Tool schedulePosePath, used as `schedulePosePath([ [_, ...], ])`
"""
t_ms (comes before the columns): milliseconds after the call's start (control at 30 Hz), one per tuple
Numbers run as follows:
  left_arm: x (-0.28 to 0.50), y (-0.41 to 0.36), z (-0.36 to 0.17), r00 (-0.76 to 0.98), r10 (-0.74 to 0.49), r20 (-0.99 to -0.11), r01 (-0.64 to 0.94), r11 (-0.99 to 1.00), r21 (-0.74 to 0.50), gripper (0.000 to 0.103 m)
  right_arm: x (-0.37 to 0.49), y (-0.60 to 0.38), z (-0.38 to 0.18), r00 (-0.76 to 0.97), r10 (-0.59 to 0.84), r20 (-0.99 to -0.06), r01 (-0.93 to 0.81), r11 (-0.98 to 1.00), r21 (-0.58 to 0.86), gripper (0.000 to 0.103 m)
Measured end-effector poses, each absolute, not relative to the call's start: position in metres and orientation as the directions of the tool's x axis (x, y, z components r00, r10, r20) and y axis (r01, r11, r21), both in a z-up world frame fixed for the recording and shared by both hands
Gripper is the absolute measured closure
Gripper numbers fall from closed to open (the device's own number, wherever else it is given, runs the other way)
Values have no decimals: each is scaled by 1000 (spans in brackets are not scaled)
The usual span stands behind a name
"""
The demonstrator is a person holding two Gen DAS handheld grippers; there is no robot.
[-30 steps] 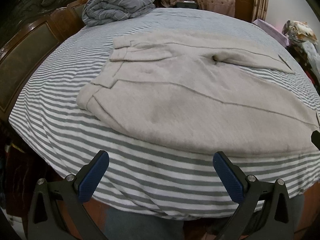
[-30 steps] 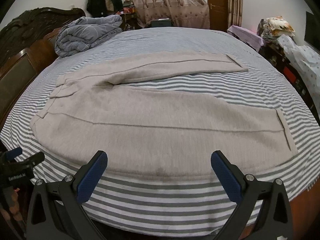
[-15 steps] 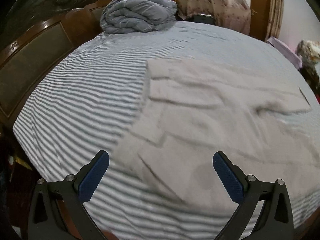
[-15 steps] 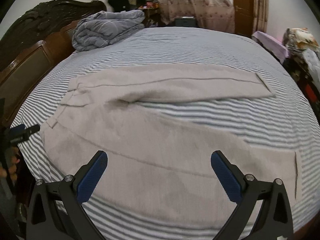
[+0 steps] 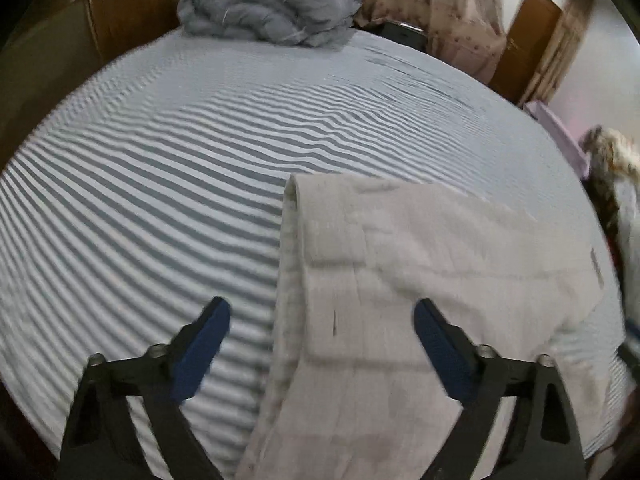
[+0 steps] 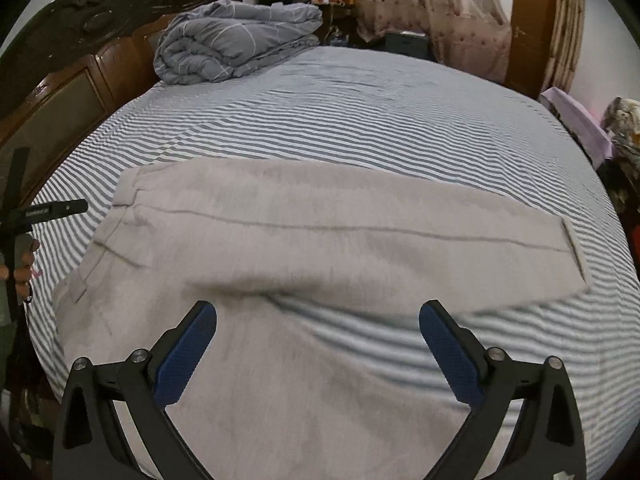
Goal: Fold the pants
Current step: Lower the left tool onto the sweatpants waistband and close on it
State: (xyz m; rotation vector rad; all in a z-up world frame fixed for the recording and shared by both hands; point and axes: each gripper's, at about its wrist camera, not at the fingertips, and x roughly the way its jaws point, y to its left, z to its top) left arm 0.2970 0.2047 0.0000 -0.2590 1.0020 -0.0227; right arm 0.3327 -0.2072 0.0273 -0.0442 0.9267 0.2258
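Light grey pants (image 6: 320,232) lie flat on the striped bed sheet (image 6: 360,128), waistband to the left and legs running right. The far leg ends in a hem (image 6: 576,248); the near leg passes under my right gripper (image 6: 318,310), which hangs open above the crotch with nothing between its blue pads. In the left wrist view the waistband end of the pants (image 5: 420,260) fills the lower right. My left gripper (image 5: 320,312) hovers over the waistband edge, its jaws closing, pads not touching cloth.
A folded grey-blue blanket (image 6: 236,48) sits at the head of the bed by the dark wooden headboard (image 6: 80,60). A hand (image 6: 22,256) shows at the left edge. Curtains (image 6: 420,0) and a door (image 6: 532,20) stand behind; clutter (image 6: 576,120) lines the right side.
Both views have swept forward over the bed and toward the waistband. The left gripper, earlier off the bed's edge, now hangs over the waistband with its jaws slightly narrower. The pants have not moved.
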Motion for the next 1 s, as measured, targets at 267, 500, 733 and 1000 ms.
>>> schedulePosePath([
  [267,360,224,-23,507,-257,-823,-121,924,-363,41,415,-200,15,531,184,-827,-257,965,50,17],
  [500,392,234,-45,479,-345,-807,-162,869,-467,57,460,-200,1,523,188,-831,-261,964,54,17],
  [733,407,237,-52,507,-348,-788,-176,854,-490,76,502,-184,-17,464,193,-865,-355,935,18,18],
  [1000,404,243,-55,550,-355,-756,-158,845,-512,84,564,-159,-35,321,249,-914,-559,829,29,33],
])
